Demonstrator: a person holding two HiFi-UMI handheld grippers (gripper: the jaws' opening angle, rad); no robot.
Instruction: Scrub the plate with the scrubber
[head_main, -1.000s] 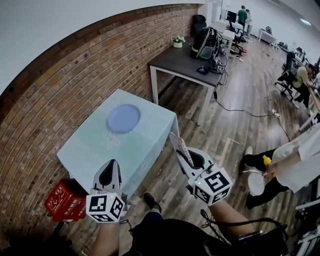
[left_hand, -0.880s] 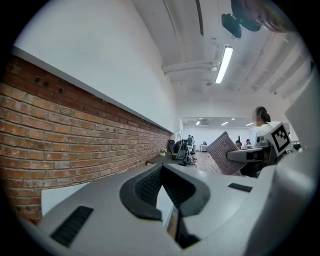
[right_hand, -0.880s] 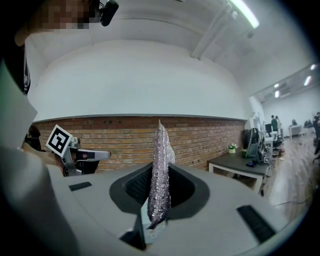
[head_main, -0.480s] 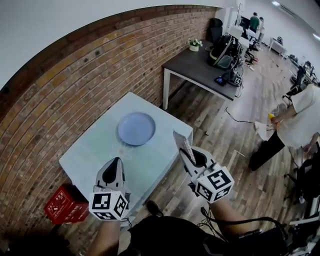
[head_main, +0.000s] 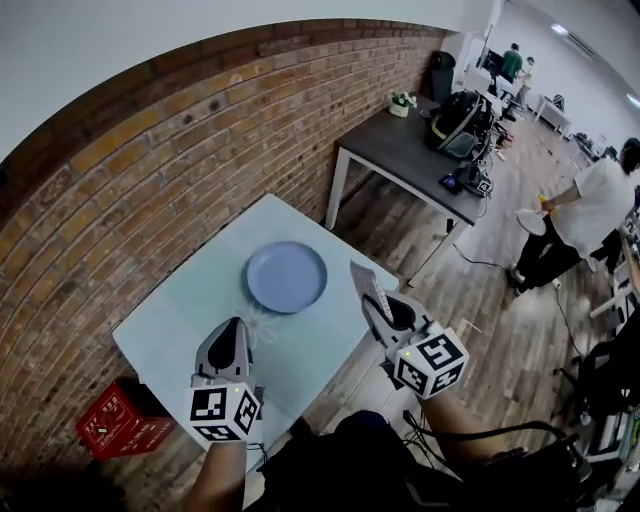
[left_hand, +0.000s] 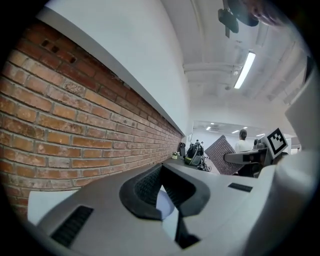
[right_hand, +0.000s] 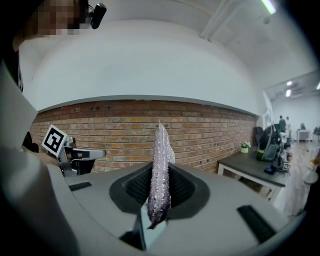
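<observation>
A round pale-blue plate (head_main: 286, 277) lies on the light table (head_main: 190, 310), toward its far right part. My left gripper (head_main: 232, 328) hovers over the table's near side, short of the plate, with its jaws shut and nothing in them. In the left gripper view a sliver of the plate (left_hand: 165, 202) shows past the pads. My right gripper (head_main: 376, 300) is beyond the table's right edge, to the right of the plate, shut on a flat grey scrubber (head_main: 364, 284) that stands upright. In the right gripper view the glittery scrubber (right_hand: 160, 170) sticks up between the pads.
A brick wall (head_main: 150, 170) runs along the table's far side. A red crate (head_main: 115, 422) sits on the floor at the left. A dark desk (head_main: 410, 150) with a backpack (head_main: 462, 112) stands beyond. A person (head_main: 590, 215) stands on the wooden floor at the right.
The table and plate have come nearer and more central in the head view. The person at the right has moved farther off. Both grippers keep their grip state.
</observation>
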